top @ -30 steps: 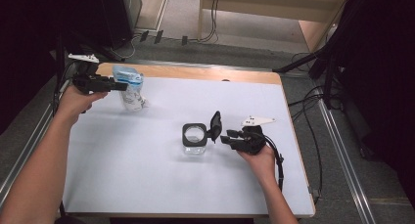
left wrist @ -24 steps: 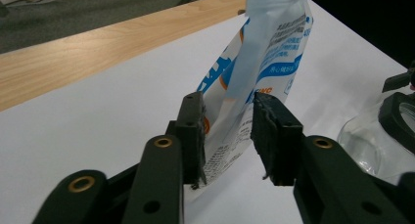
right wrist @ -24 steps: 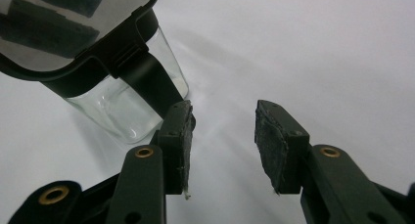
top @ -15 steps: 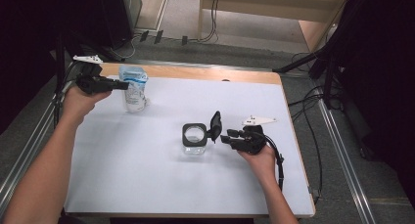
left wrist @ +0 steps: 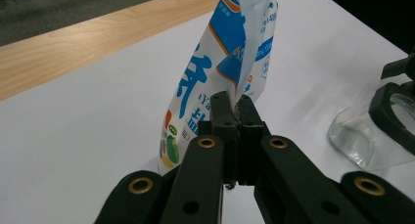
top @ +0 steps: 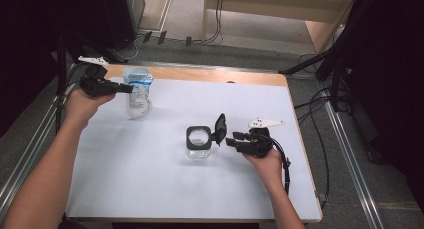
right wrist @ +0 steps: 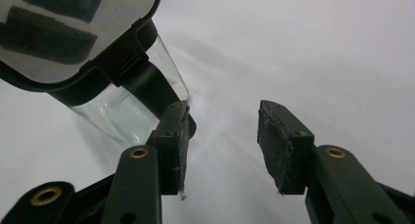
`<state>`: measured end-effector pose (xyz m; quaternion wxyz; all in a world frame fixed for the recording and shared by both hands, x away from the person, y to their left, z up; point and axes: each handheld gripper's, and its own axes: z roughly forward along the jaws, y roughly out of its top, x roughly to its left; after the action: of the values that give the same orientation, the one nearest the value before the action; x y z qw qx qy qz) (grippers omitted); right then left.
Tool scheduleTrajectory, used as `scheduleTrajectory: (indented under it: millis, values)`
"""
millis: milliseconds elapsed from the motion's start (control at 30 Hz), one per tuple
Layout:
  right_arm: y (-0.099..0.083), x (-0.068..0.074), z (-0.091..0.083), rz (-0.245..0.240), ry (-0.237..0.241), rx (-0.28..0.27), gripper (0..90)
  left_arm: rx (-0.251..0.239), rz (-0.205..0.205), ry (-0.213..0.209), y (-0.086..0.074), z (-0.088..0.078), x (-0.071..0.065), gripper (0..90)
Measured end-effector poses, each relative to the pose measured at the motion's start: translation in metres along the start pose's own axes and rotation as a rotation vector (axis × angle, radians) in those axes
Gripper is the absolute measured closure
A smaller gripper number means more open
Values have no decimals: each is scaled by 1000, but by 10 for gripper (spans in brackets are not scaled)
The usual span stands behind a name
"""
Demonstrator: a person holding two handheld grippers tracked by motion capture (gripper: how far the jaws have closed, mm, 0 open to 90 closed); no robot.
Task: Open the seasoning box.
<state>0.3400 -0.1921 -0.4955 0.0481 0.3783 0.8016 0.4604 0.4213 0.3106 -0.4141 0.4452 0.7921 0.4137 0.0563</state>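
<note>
Your left gripper has just closed its jaws, and they are now clenched on the blue-and-white printed plastic pouch. A second ago the jaws stood wide at the pouch's upper end; half a second ago they were nearly together; now the left gripper view shows both pads pinching a side edge of the pouch, with its sealed top rising above them. The pouch stands upright at about 10 o'clock on the white table, close to the wooden strip along the far edge, and it has barely shifted while your left hand settled in. So the grasp looks made. I judge that the next move is to lift the pouch and carry it toward the jar.

Your right gripper has kept its place. Its jaws are released, standing partly apart with nothing between the pads. They have widened only slightly over the last half second. In the right gripper view one jaw sits just beside the clear square glass jar, below its black hinged lid; whether it touches the glass I cannot tell. From above, the jar sits near the middle of the table, with its lid tipped up at 3 o'clock and its mouth open. That suits pouring. Your right gripper is not holding the jar, though, so it may slide if the pouch bumps it.
</note>
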Motion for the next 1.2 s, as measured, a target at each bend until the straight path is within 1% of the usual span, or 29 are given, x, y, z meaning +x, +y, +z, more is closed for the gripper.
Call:
scheduleTrajectory:
  millis: [67, 100, 200, 300, 400, 433, 500, 533, 600, 633, 700, 733, 767, 800, 833, 1000, 1100, 1133, 1200]
  values:
    - [1, 1, -2, 14, 0, -6, 549, 4, -2, -4, 1, -1, -3, 900]
    - [1, 1, -2, 15, 1, -8, 549, 7, 1, -16, 1, -2, -5, 900]
    - [3, 3, -7, 9, 0, -18, 549, 7, 7, -37, 3, -4, -12, 900]
    - [5, 7, -13, -2, -4, -30, 551, 0, 20, -39, 4, -6, -20, 900]
    - [6, 13, -22, 1, 1, -34, 558, -12, 5, -46, 3, -8, -27, 900]
    - [6, 15, -25, -4, -1, -38, 561, -15, 5, -49, 3, -9, -29, 900]
    - [5, 21, -32, -6, 7, -46, 570, -18, 5, -46, 1, -10, -32, 900]
    - [5, 24, -34, -4, 11, -46, 573, -16, 0, -53, 0, -10, -33, 900]
    - [4, 31, -39, -8, 22, -48, 575, -4, 3, -51, -1, -11, -37, 900]
    - [4, 36, -41, -11, 24, -43, 576, -5, 8, -51, -2, -11, -38, 900]
    - [3, 43, -44, -16, 21, -34, 585, 0, -1, -52, -3, -12, -42, 900]
    - [3, 47, -46, -7, 30, -25, 594, 2, -1, -52, -3, -12, -43, 900]
    - [3, 49, -47, -8, 36, -26, 598, 2, -8, -54, -3, -13, -44, 900]
    - [2, 53, -49, -5, 51, -29, 607, -3, -12, -51, -3, -13, -45, 900]
    - [2, 56, -50, -9, 56, -30, 608, -6, -12, -56, -3, -14, -46, 900]
    - [4, 81, -50, -65, 98, -42, 623, -23, -17, -69, -2, -17, -53, 900]
    - [8, 93, -45, -93, 120, -33, 625, -24, -1, -69, 0, -22, -60, 900]
    - [10, 97, -43, -102, 126, -29, 625, -26, -2, -67, 0, -22, -62, 900]
    - [12, 102, -38, -113, 140, -24, 623, -15, 13, -64, 2, -25, -66, 900]
